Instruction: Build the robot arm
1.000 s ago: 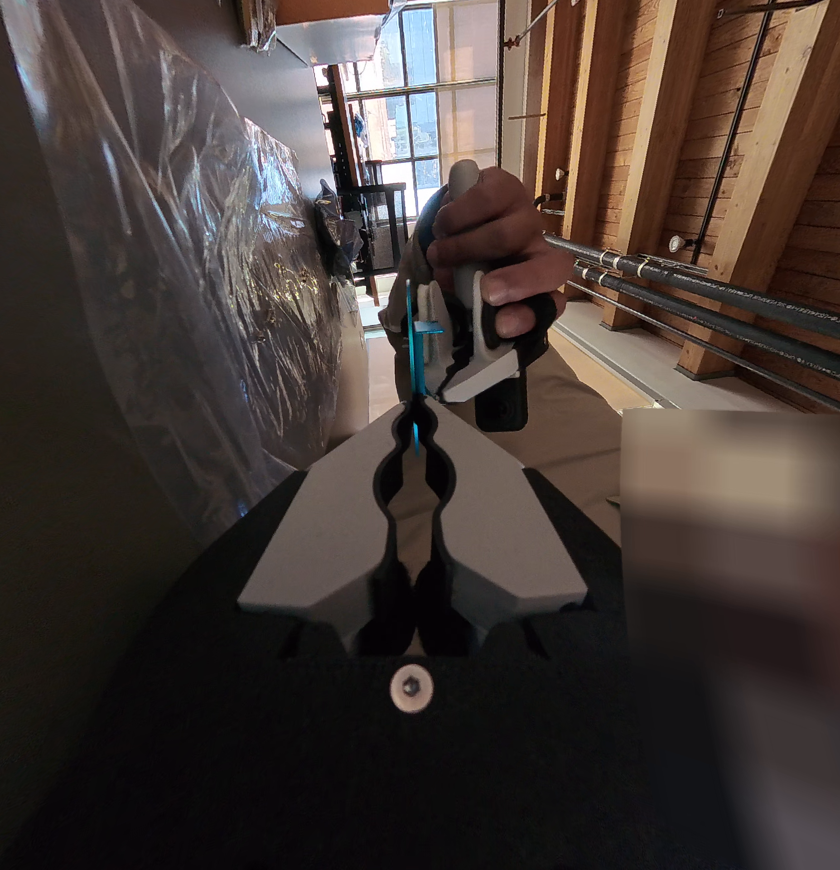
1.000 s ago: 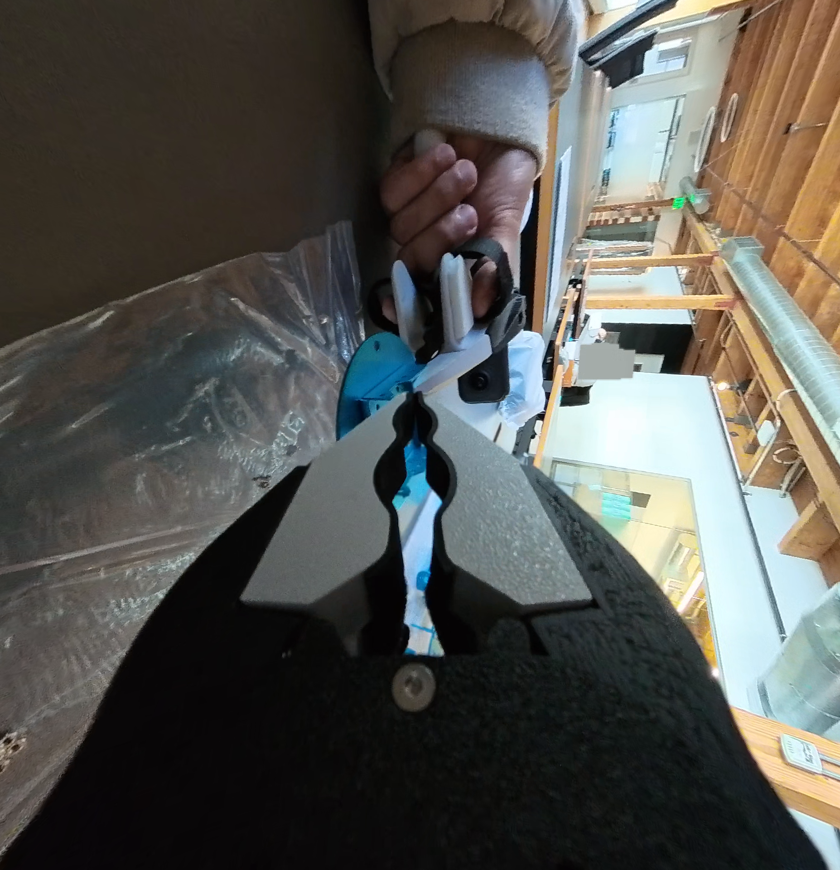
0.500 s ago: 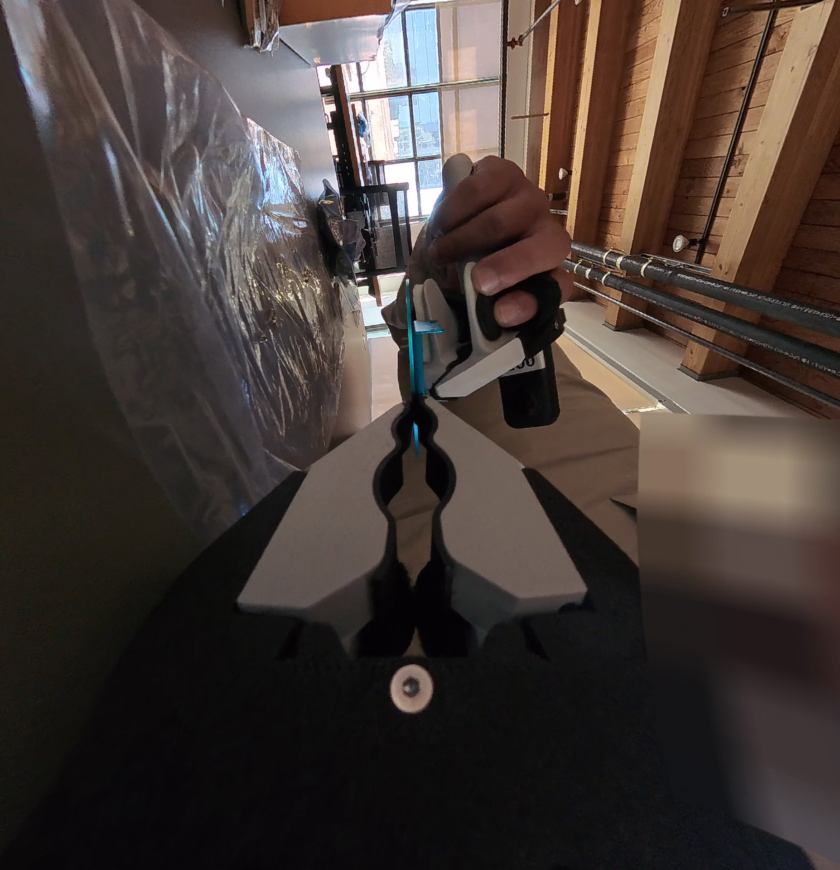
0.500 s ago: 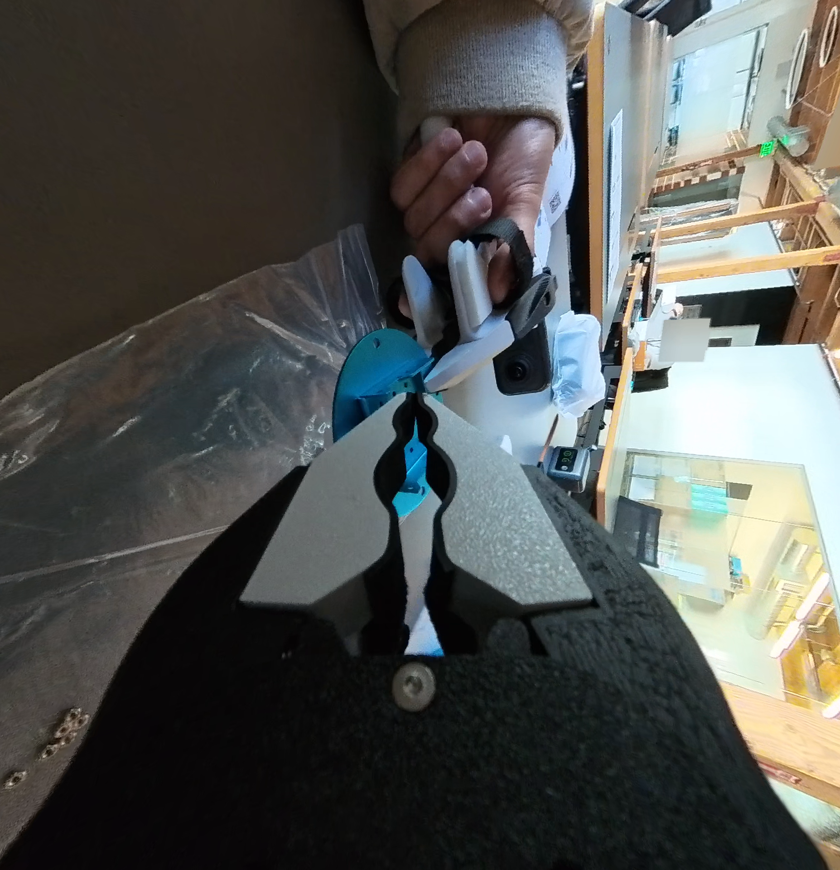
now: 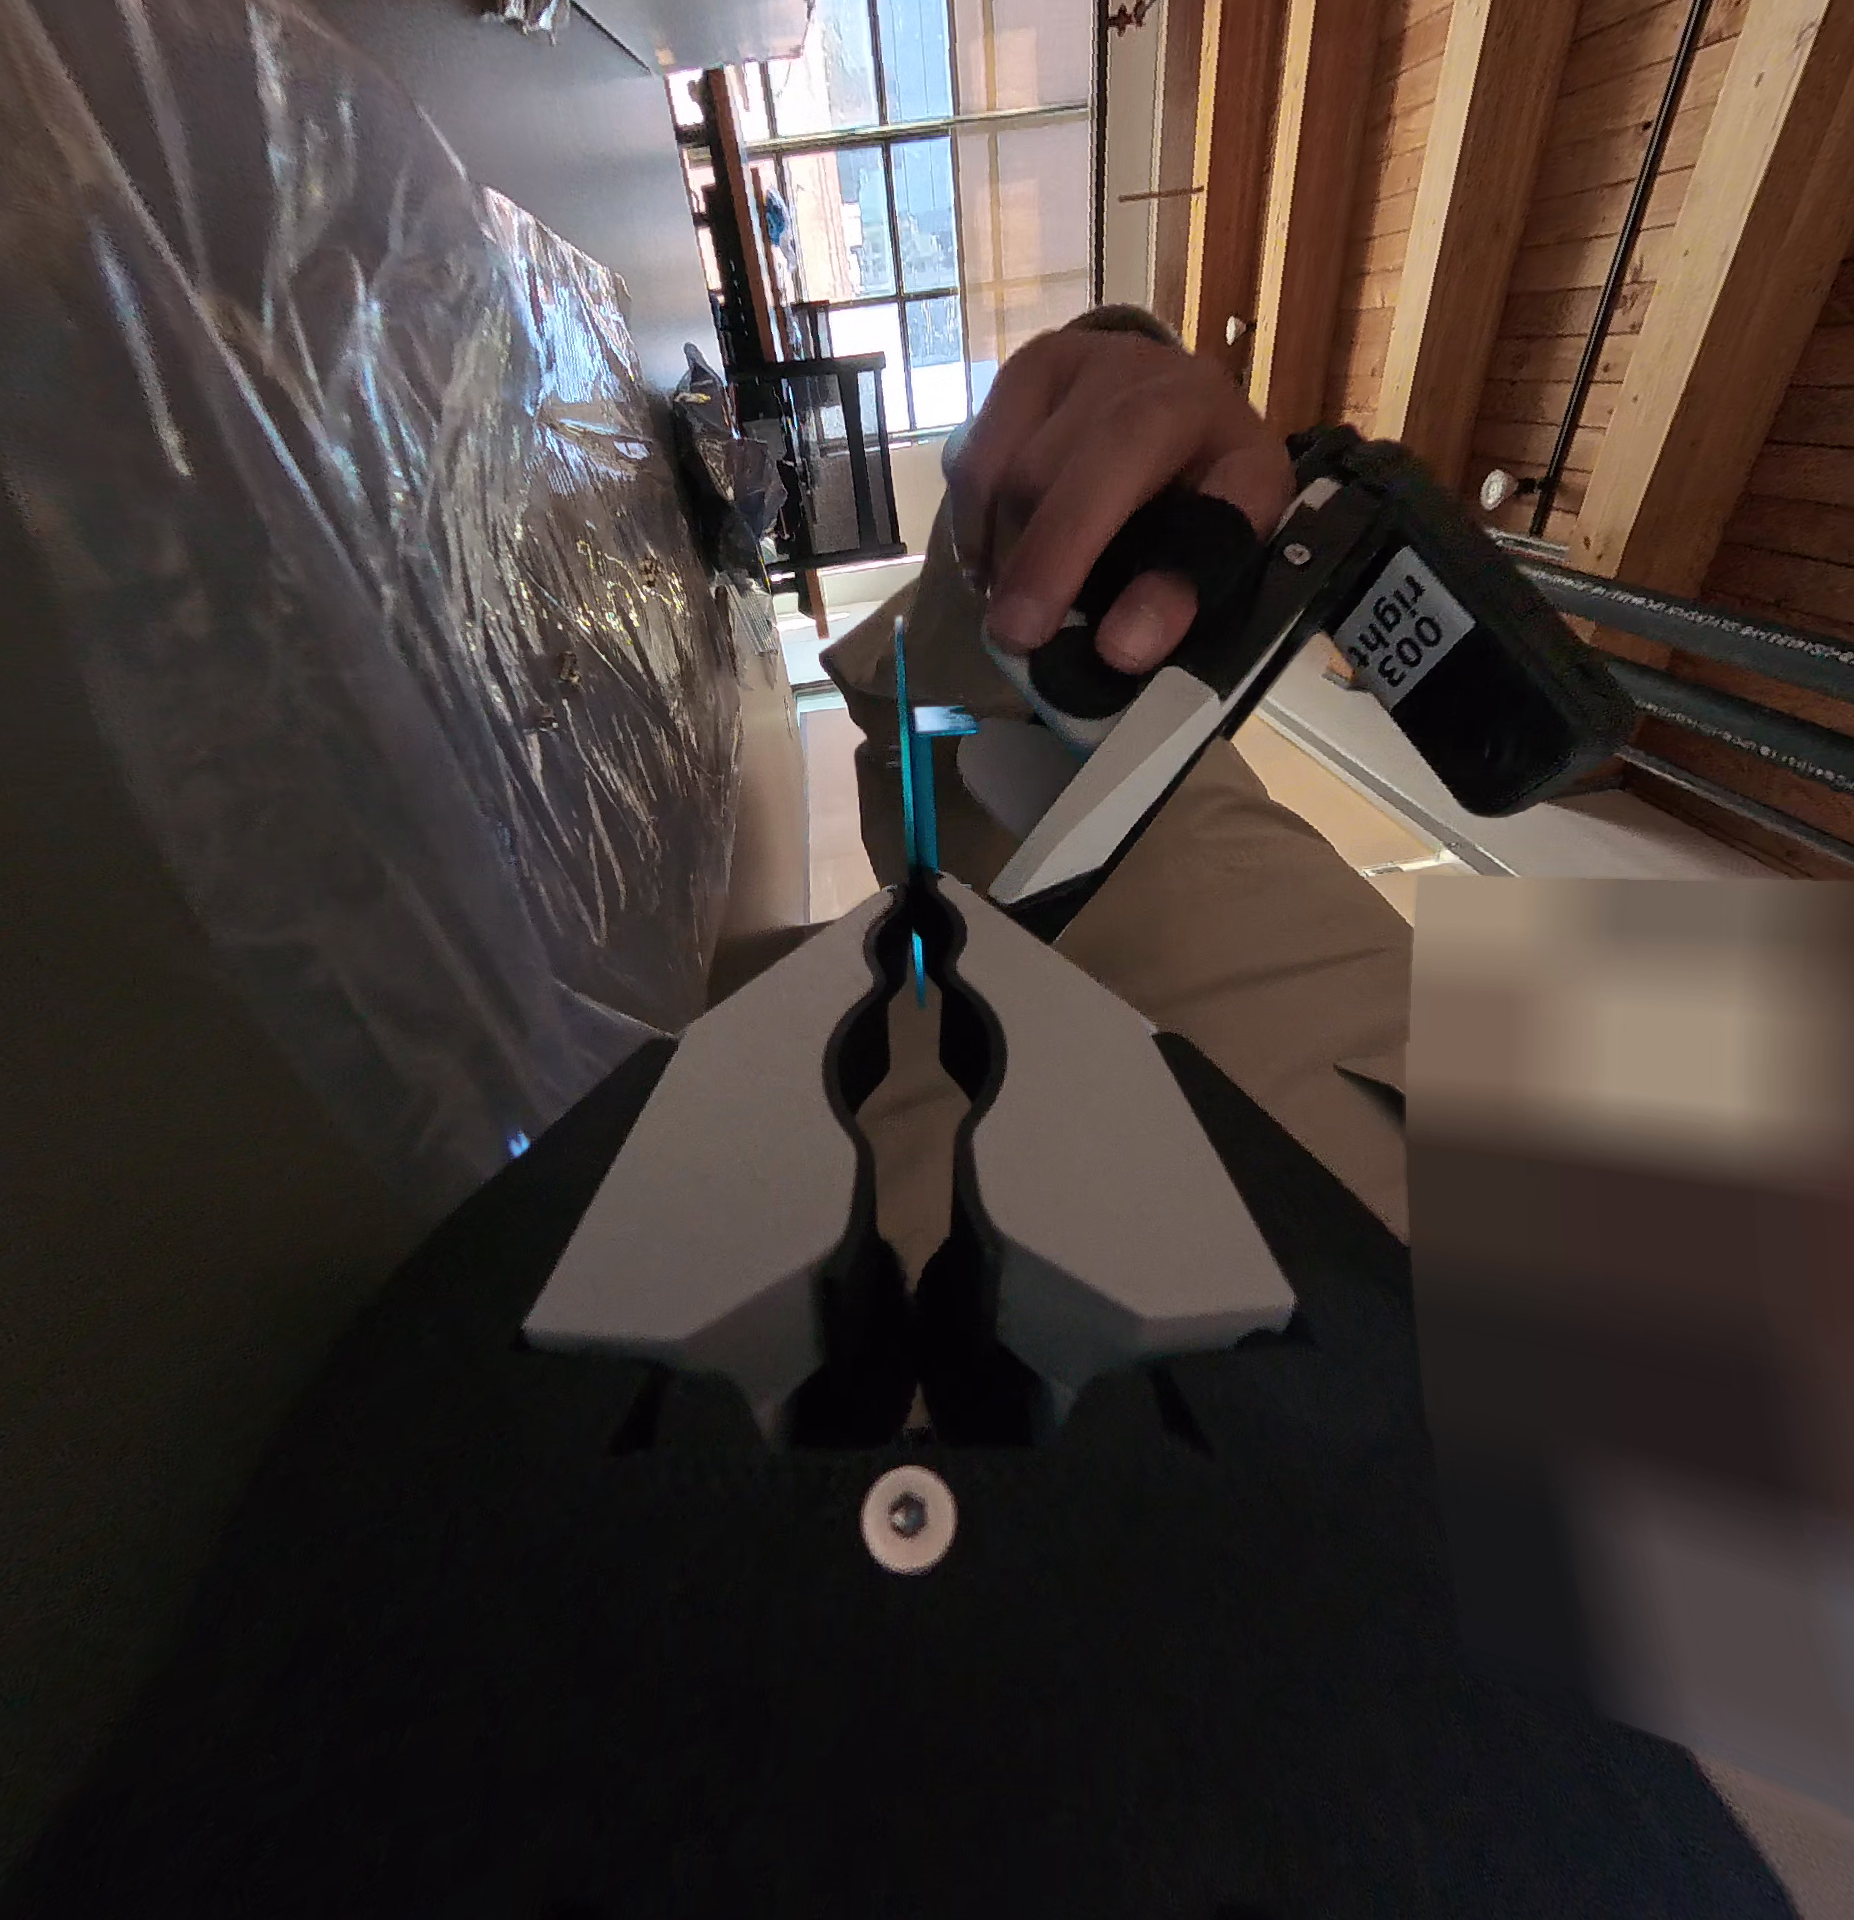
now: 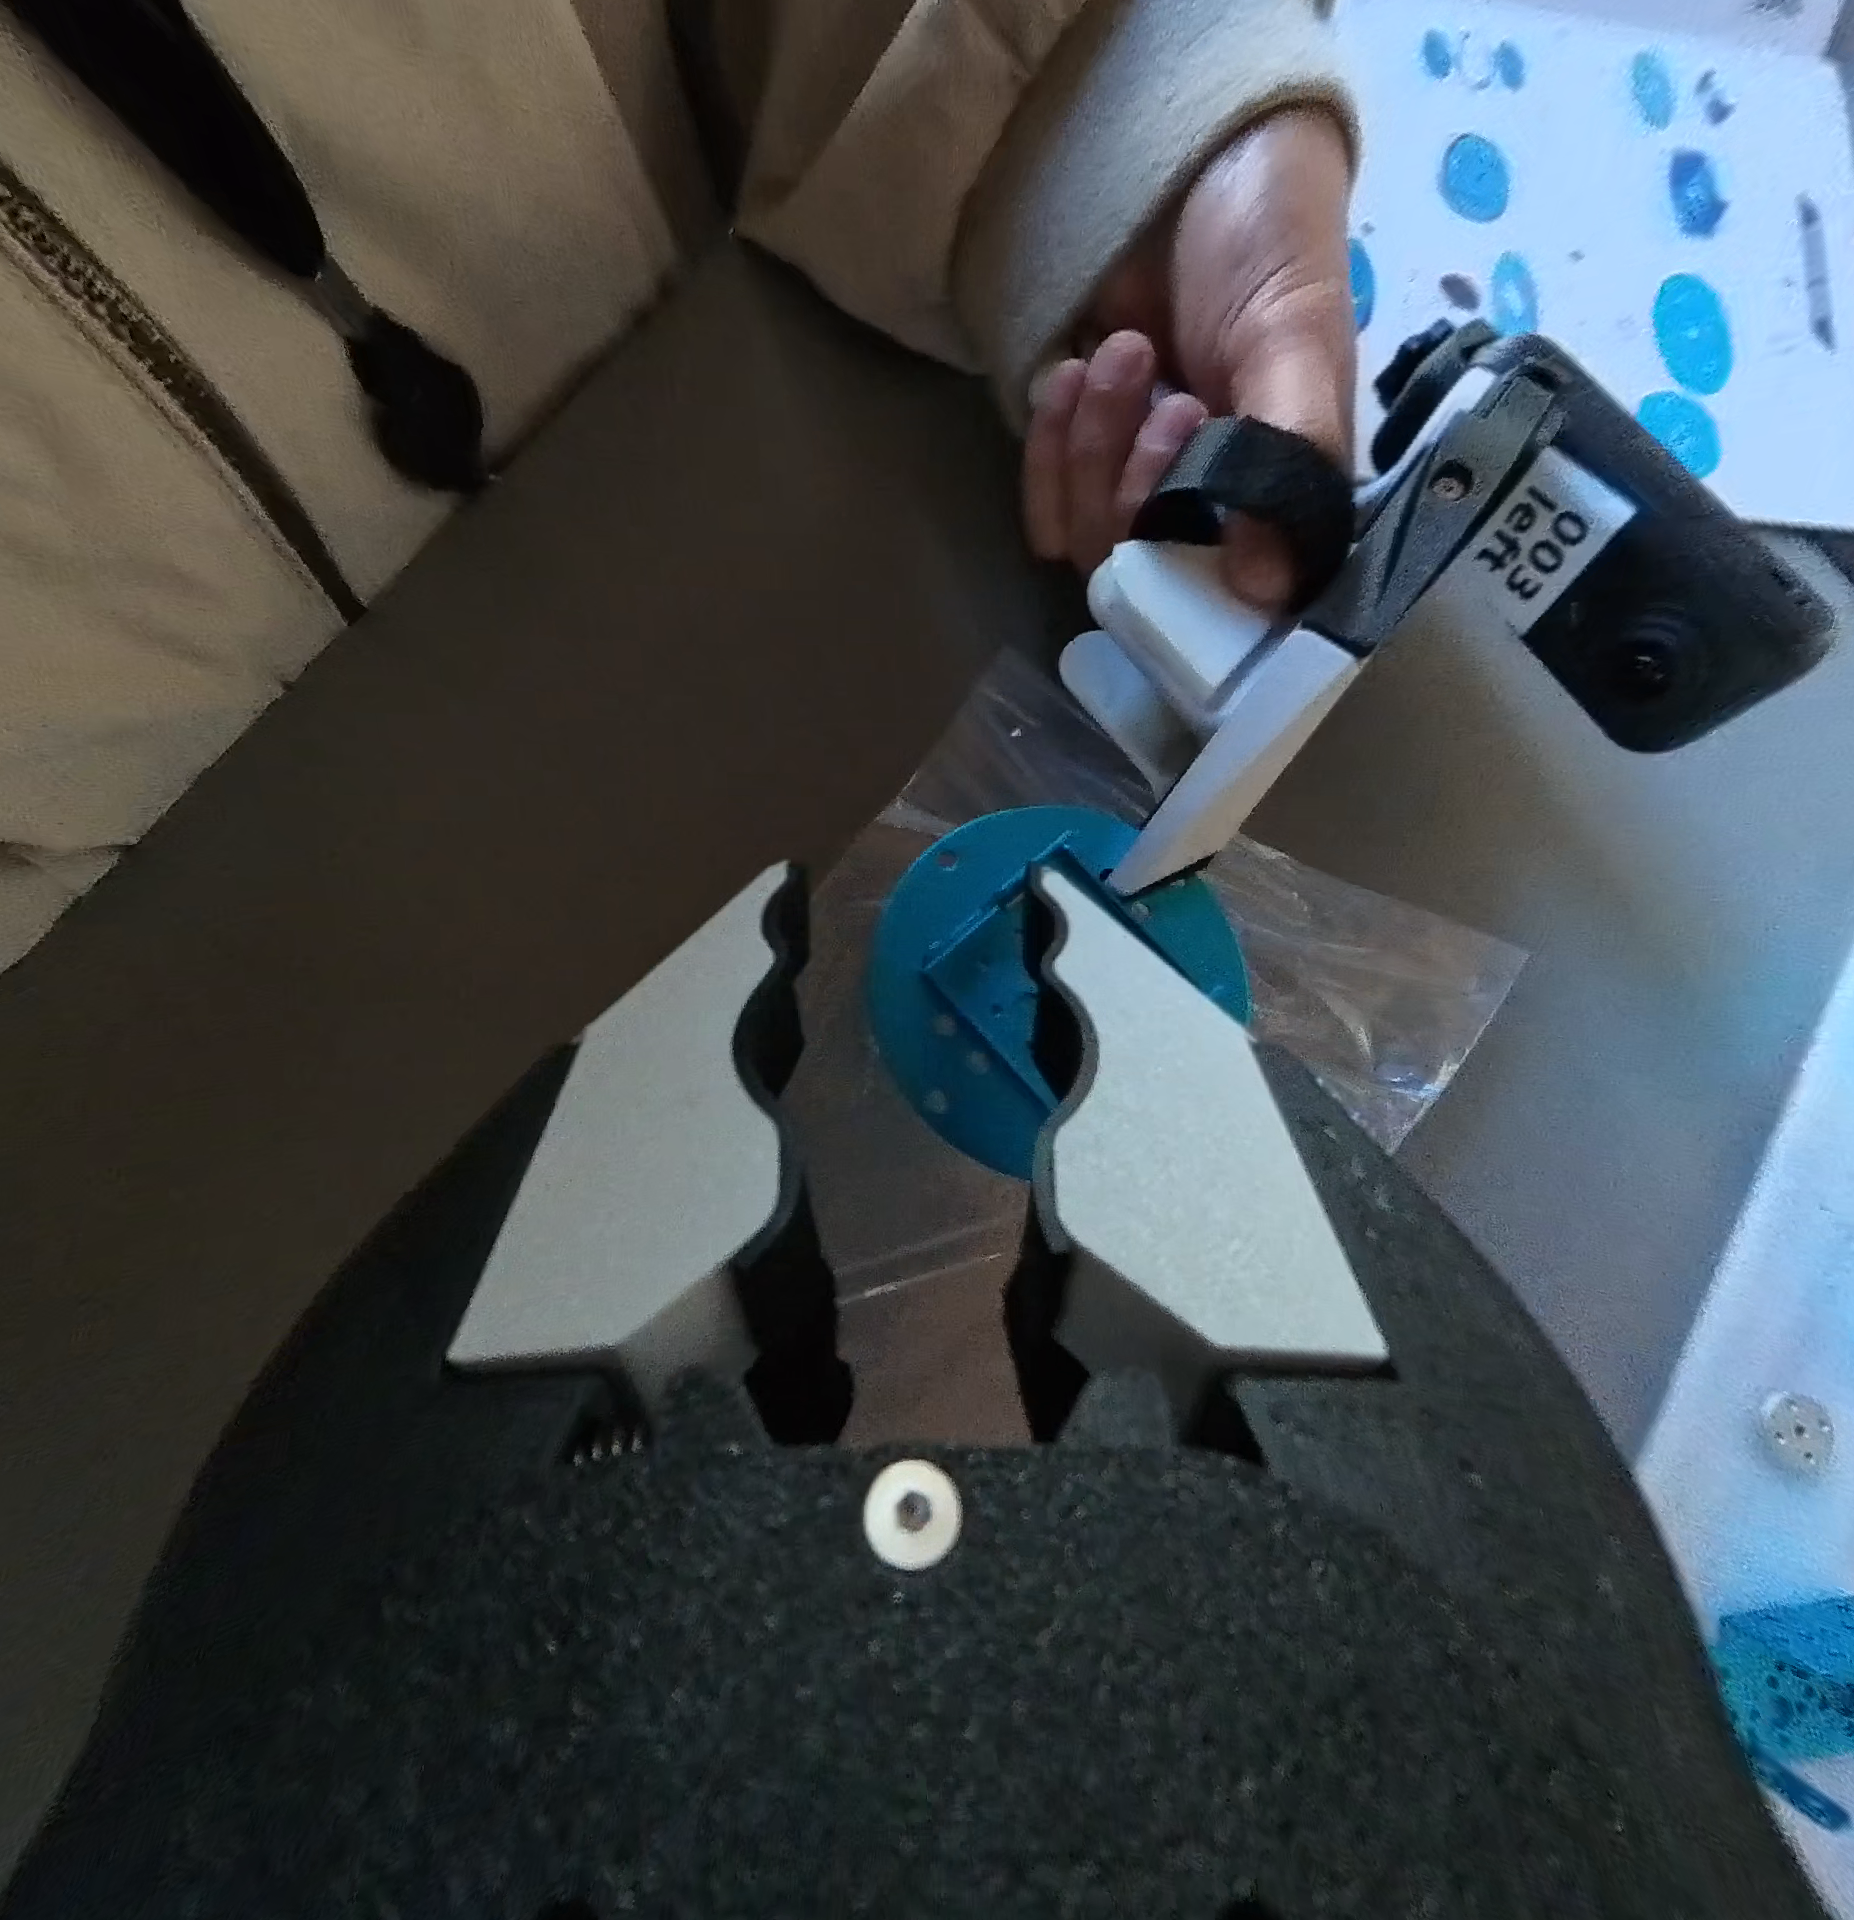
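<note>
The blue disc (image 6: pixel 964 966) is pinched at its edge only by the closed left gripper (image 5: pixel 921 902), the right gripper (image 6: pixel 918 883) spread apart just beside it (bracket attached), so a thin-edge slip onto the plastic bag (image 6: pixel 1349 966) could be caused.

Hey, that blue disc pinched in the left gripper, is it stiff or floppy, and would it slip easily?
The blue disc probably is stiff: pinched by the left gripper at one edge, it shows no sag. It looks thin and likely light. With so narrow a grip, it might pivot or slip if the right gripper nudges it.
</note>
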The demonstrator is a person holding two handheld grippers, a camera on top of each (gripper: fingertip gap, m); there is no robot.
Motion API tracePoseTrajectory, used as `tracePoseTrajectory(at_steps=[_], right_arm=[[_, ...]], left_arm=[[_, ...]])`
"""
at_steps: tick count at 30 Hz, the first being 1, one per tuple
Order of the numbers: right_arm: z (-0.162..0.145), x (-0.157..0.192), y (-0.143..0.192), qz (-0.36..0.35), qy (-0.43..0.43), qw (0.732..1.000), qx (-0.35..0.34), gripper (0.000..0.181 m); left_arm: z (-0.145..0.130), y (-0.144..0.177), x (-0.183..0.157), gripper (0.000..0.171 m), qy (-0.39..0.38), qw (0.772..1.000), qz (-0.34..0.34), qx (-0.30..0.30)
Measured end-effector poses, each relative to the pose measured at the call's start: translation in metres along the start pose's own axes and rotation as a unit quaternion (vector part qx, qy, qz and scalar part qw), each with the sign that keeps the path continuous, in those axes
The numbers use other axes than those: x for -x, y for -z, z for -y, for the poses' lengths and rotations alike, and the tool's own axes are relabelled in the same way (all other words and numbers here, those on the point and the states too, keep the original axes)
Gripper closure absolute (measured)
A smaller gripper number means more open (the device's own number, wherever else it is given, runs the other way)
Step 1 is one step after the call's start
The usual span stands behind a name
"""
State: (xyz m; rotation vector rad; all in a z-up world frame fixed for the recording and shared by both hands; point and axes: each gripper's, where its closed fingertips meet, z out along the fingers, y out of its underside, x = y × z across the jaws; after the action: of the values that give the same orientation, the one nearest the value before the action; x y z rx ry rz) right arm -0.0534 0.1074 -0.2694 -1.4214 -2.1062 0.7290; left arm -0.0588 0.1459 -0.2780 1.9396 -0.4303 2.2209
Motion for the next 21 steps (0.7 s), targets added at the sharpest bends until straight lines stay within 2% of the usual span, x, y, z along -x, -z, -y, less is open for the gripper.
tracePoseTrajectory(at_steps=[3, 5, 10, 21], right_arm=[[-0.006, -0.005, -0.004, -0.002, 0.044, 0.999, 0.029, 0.136], [-0.005, -0.005, -0.006, 0.001, 0.059, 0.998, 0.028, 0.141], [-0.01, 0.002, -0.01, 0.038, 0.039, 0.998, 0.032, 0.141], [-0.009, 0.006, -0.007, 0.049, 0.038, 0.998, 0.03, 0.151]], left_arm=[[-0.004, -0.002, 0.0, 0.171, -0.003, 1.0, 0.0, 0.011], [-0.004, -0.002, -0.001, 0.171, -0.003, 1.0, -0.002, 0.013], [-0.007, -0.003, -0.001, 0.171, -0.004, 1.0, -0.001, 0.022], [-0.007, -0.003, -0.003, 0.171, -0.003, 1.0, -0.008, 0.024]])
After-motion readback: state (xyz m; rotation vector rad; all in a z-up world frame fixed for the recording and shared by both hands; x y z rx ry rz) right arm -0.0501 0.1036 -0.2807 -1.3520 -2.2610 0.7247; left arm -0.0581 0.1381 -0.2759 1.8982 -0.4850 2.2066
